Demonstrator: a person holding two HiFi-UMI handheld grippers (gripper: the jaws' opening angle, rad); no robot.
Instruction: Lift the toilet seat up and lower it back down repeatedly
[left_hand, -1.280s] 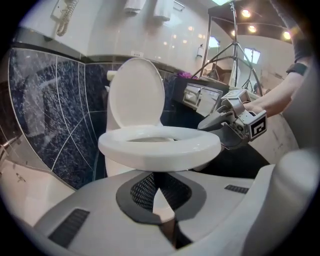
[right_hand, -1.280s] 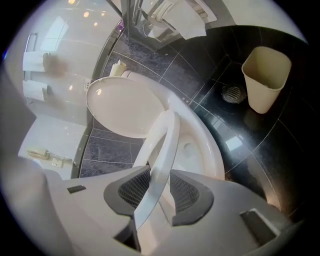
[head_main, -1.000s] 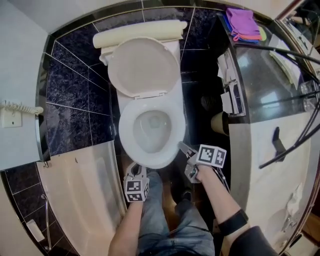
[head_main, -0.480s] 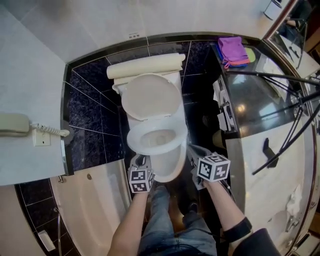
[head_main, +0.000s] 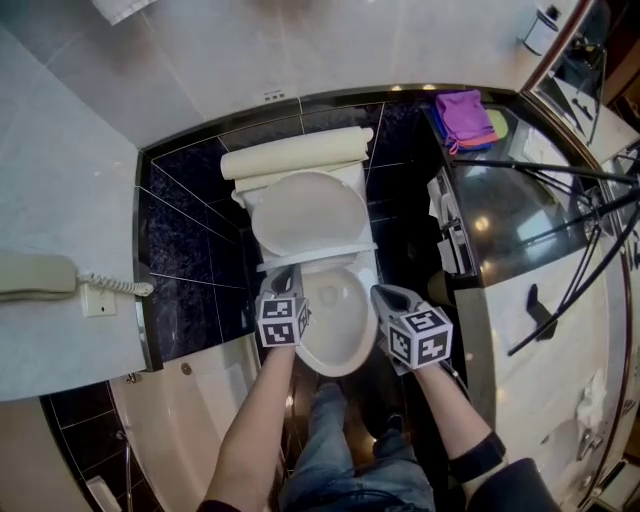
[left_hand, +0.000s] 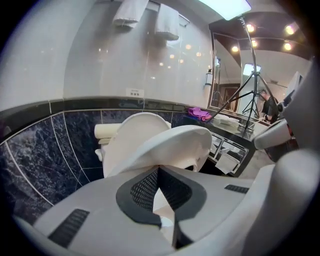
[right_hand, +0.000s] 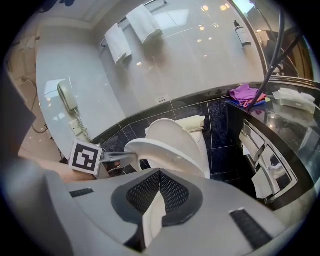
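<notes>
Lifting: toilet seat (right_hand: 160, 150), half raised above the bowl (head_main: 340, 350)
Left gripper (head_main: 287, 273): clamped on seat's left edge
Right gripper (head_main: 381, 292): clamped on seat's right edge
Swing: away from both claws, toward lid (head_main: 310, 212)

Location type: bathroom. Identifying fixtures: toilet (head_main: 308, 215) against a dark tiled wall (head_main: 195, 210), bathtub (head_main: 190, 430) beside it, wall phone (head_main: 35, 275), hung towels (right_hand: 132, 30), glossy vanity counter (head_main: 500, 210).

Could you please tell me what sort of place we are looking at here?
A bathroom, probably a hotel's: a toilet stands by the wall, a bathtub lies beside it, and a wall telephone and hanging towels are on the walls.
</notes>
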